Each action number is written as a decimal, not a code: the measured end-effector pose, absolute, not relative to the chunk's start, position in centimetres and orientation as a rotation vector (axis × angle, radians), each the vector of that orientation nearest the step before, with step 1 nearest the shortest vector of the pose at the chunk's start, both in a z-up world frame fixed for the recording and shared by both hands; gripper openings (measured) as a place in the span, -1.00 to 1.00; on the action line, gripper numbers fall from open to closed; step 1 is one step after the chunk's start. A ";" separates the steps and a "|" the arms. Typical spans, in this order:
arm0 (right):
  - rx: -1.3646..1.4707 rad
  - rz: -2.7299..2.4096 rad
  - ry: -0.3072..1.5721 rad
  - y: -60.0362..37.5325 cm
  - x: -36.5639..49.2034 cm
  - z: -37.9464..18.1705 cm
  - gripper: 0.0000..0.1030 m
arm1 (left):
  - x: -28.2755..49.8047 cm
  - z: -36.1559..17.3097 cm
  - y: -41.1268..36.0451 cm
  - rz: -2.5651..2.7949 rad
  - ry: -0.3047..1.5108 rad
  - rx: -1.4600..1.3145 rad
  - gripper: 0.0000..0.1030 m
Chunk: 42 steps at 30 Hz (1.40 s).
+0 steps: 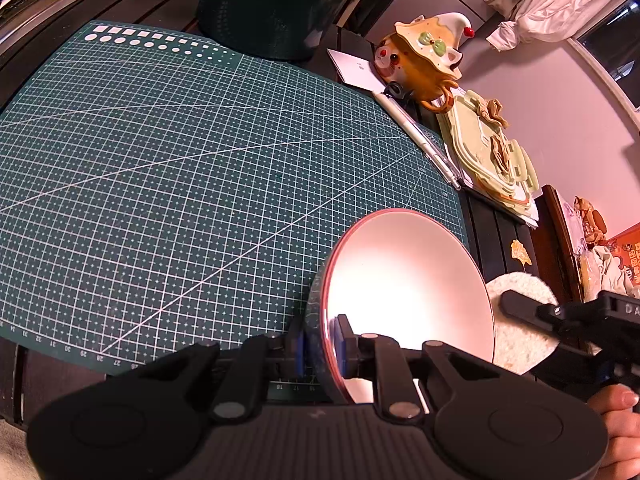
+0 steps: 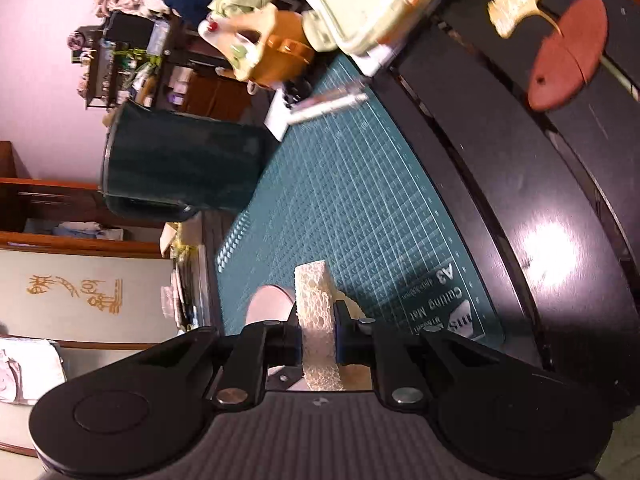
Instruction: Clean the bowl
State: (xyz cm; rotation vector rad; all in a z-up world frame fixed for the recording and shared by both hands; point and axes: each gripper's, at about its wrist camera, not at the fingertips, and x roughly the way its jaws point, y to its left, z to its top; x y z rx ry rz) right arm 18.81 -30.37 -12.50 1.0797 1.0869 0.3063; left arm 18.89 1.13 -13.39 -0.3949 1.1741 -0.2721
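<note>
two grippers are ready: left gripper (image 1: 322, 350) pinches the bowl (image 1: 404, 280) rim, tipped up over the green mat (image 1: 180, 160). right gripper (image 2: 318, 344) pinches a sponge (image 2: 316, 320) beside the bowl. wiping looks barely begun.

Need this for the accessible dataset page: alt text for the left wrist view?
The left hand-held gripper clamps the rim of a tilted bowl over a green cutting mat. Beside the bowl, the right hand-held gripper holds a white sponge.
</note>
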 end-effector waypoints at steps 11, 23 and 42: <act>1.084 0.308 1.082 -30.3 18.9 -12.5 -0.74 | 19.0 -13.3 1.2 -0.273 1.174 -0.393 -0.69; 1.133 0.304 1.093 -30.7 19.2 -13.0 -0.74 | 19.1 -13.3 1.1 -0.273 1.174 -0.391 -0.69; 1.146 0.356 1.012 -31.1 19.1 -11.8 -0.74 | 18.8 -13.4 1.2 -0.274 1.173 -0.392 -0.69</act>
